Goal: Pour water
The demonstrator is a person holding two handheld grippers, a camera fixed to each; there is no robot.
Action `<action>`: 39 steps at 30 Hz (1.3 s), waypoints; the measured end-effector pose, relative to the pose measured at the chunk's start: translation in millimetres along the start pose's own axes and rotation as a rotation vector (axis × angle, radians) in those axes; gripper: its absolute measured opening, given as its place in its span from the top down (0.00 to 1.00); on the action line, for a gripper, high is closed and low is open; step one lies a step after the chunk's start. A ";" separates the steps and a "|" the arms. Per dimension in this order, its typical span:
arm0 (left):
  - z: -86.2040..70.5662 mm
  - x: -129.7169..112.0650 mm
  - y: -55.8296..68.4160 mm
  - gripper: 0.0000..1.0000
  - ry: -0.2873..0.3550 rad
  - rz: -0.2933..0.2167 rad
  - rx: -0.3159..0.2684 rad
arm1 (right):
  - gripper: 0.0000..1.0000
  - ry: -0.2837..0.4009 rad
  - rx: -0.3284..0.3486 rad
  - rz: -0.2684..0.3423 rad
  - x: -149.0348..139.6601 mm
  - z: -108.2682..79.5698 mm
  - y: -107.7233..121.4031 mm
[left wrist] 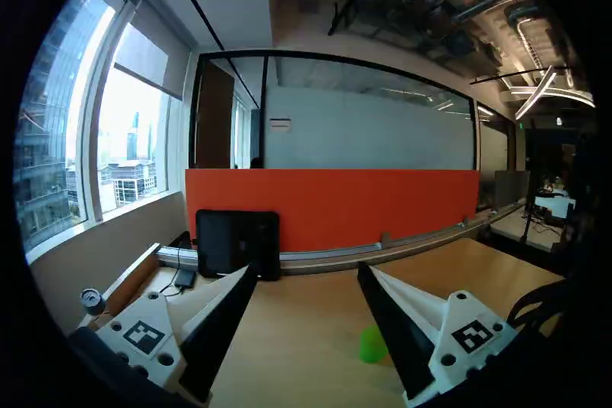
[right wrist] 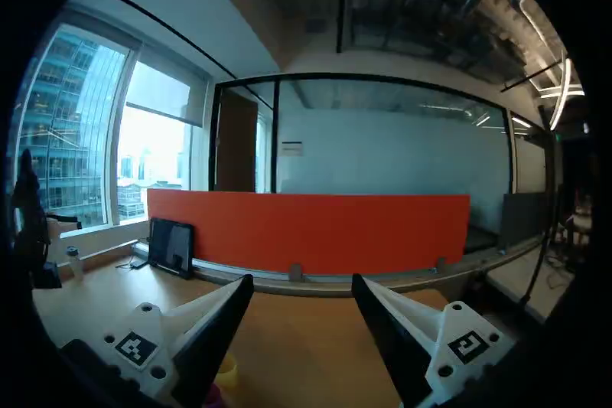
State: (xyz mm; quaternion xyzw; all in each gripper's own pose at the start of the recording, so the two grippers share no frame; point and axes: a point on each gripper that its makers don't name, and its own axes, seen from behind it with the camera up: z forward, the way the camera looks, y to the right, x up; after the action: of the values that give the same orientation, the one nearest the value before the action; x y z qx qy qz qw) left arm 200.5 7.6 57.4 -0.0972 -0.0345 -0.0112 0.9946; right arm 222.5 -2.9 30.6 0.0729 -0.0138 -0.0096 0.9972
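Listing by gripper, contents as seen.

Left gripper [left wrist: 306, 269]: both white fingers spread wide, nothing between them, raised above a wooden table [left wrist: 306, 331]. Item 1: green cup [left wrist: 372, 344], low on the table, just inside the right-hand finger and partly hidden by its dark inner edge; not touched by either finger so far as can be told. Item 2: black tablet [left wrist: 237, 243], upright, ahead of the left-hand fingertip, leaning at the foot of an orange partition [left wrist: 329, 209] that runs across beyond both tips. Item 3: small round-capped object [left wrist: 92, 301], far outside the left-hand finger near the window [left wrist: 99, 148]; too small to identify.

Right gripper [right wrist: 301, 279]: fingers likewise parted and holding nothing, over the same table. Item 1: yellow cup [right wrist: 226, 370], low against the inner edge of the left-hand finger, mostly covered by it; something purple [right wrist: 214, 396] sits just below, kind unclear. Item 2: the tablet, beyond and outside the left-hand fingertip. Item 3: clear bottle [right wrist: 73, 261], upright, well outside the left-hand finger by the window sill. The partition spans the space ahead of both tips.
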 end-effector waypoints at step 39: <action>0.7 -8.5 75.9 0.03 -0.070 0.052 -0.397 | 0.01 -0.032 0.485 -0.016 7.1 -29.9 -115.6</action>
State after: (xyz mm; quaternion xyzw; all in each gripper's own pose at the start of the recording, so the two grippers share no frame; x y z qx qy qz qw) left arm 194.1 82.4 42.9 -0.2923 -0.0639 0.0112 0.9541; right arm 228.5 -113.0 -15.5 0.3103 -0.0307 -0.0150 0.9500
